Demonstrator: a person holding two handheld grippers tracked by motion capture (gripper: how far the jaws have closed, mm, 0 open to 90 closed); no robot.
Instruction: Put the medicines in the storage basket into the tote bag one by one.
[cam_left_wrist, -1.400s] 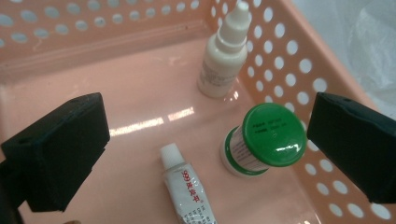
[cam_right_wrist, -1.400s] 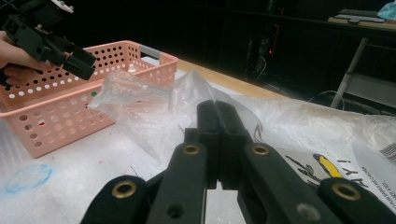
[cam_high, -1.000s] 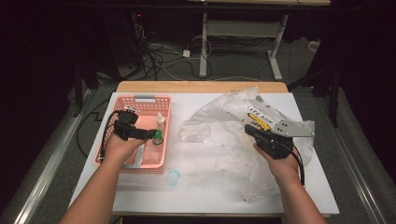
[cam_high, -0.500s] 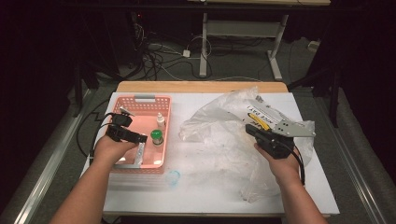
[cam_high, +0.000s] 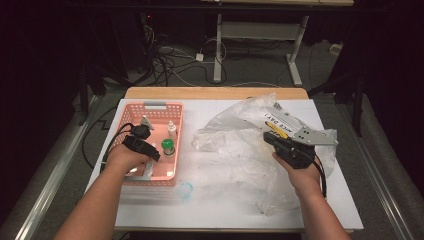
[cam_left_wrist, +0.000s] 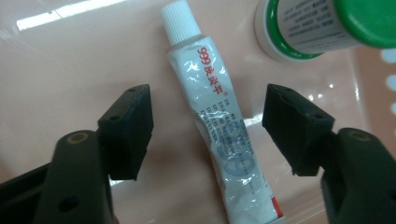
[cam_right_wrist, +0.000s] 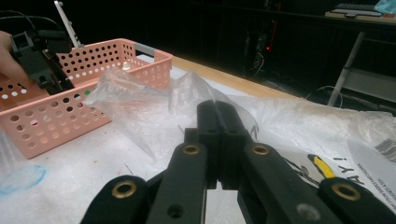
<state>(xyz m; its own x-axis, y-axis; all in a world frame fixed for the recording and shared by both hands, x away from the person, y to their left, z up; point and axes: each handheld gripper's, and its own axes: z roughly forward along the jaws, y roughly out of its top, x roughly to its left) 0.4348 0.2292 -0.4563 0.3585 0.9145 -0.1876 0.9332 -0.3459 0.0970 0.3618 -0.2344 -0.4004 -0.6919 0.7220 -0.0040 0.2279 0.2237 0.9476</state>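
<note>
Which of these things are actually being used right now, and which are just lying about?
In use, apparently:
- white squeeze tube between the open left gripper
- pink perforated plastic basket
- crinkled clear plastic bag, pinched by the right gripper

Lying about:
- green-capped jar
- small white dropper bottle

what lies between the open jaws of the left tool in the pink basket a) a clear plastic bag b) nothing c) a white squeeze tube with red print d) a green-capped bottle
c: in the left gripper view the white squeeze tube with red print lies lengthwise between the left tool's open jaws, untouched.
</note>
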